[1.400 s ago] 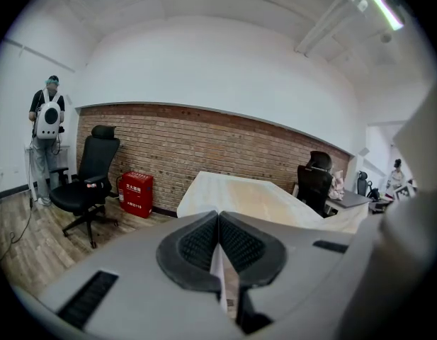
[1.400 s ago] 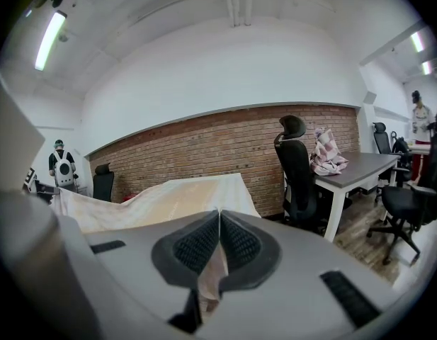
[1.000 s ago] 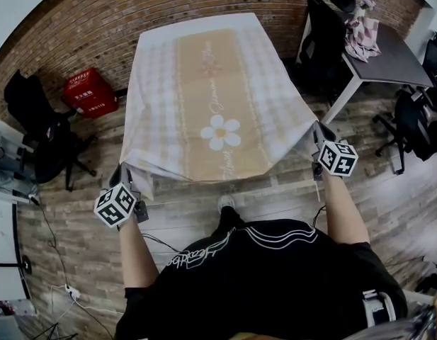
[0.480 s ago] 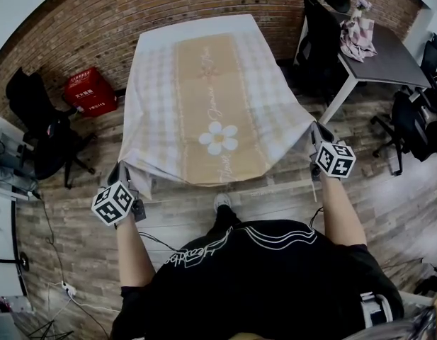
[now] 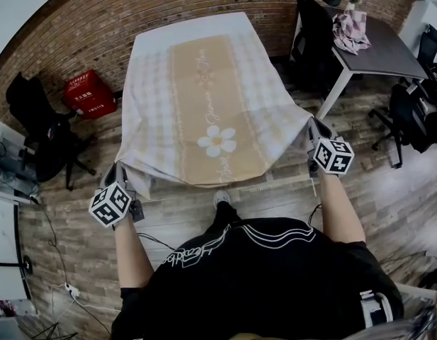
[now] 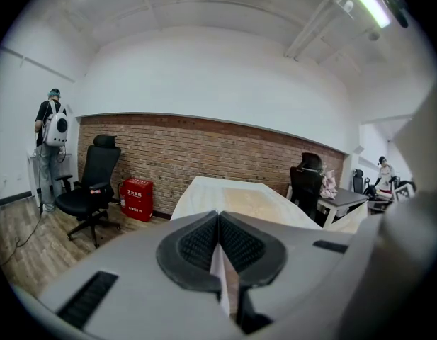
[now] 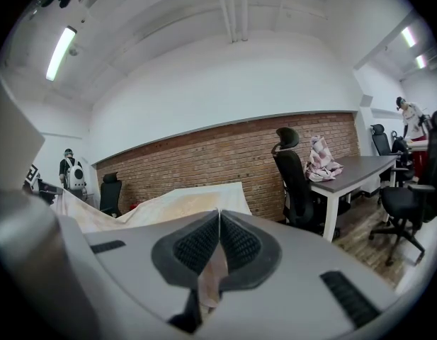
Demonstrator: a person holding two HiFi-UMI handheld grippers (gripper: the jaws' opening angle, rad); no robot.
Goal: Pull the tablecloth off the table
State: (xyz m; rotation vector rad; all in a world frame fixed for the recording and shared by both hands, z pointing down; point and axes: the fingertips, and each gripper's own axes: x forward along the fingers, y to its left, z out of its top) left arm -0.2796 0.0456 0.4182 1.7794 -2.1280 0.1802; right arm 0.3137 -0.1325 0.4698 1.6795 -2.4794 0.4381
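Observation:
A beige and white checked tablecloth [image 5: 204,105] with a flower print covers the long table and hangs off its near end. My left gripper [image 5: 119,176] is shut on the cloth's near left corner; in the left gripper view a strip of cloth [image 6: 225,289] sits pinched between the pads. My right gripper [image 5: 316,132] is shut on the near right corner, where a fold of cloth [image 7: 210,275] shows between its jaws. Between the two grippers the near edge is lifted and drawn toward me. The table under the cloth is hidden.
A red crate [image 5: 89,93] stands by the brick wall at the left. Black office chairs [image 5: 44,137] flank the table. A grey desk [image 5: 384,52] with a bundle of fabric is at the right. A person with a backpack [image 6: 49,129] stands far left.
Both grippers have drawn back toward me and slightly apart, with the cloth's near corners in them. The near edge of the cloth is pulled a little further off the table end.

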